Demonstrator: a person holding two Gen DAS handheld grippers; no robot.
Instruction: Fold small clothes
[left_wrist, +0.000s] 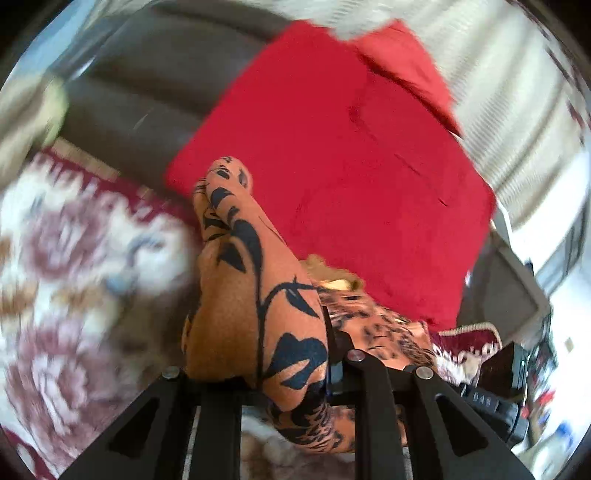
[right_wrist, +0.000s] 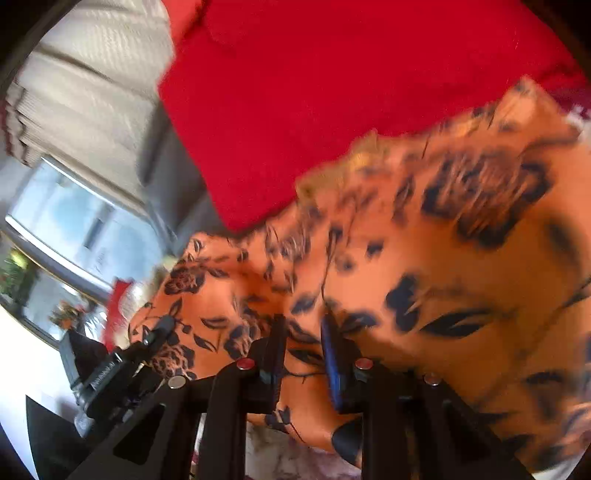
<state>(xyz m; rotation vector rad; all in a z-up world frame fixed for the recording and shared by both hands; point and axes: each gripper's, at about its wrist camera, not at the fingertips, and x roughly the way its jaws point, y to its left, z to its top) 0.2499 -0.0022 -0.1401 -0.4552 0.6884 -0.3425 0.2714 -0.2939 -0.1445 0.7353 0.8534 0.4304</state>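
Left gripper (left_wrist: 291, 354): clamped on the orange cloth (left_wrist: 255, 295), which bunches up thick between its black fingers.
Right gripper (right_wrist: 303, 354): pinching the same cloth (right_wrist: 443, 258), its folds draped over the blue pad.
Cloth: thin, soft, black leaves and flowers printed on it.
Cushion (left_wrist: 332, 166): red, square, plush, just beyond the cloth.
Rug (left_wrist: 74, 258): maroon-and-white floral, blurred.
Writing: small letters on the other gripper's body, unreadable.

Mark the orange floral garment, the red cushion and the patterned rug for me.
orange floral garment (right_wrist: 461, 258): right wrist view, on its printed cloth.
red cushion (left_wrist: 332, 166): left wrist view, on its flat face.
patterned rug (left_wrist: 74, 258): left wrist view, on a blurred flower motif.
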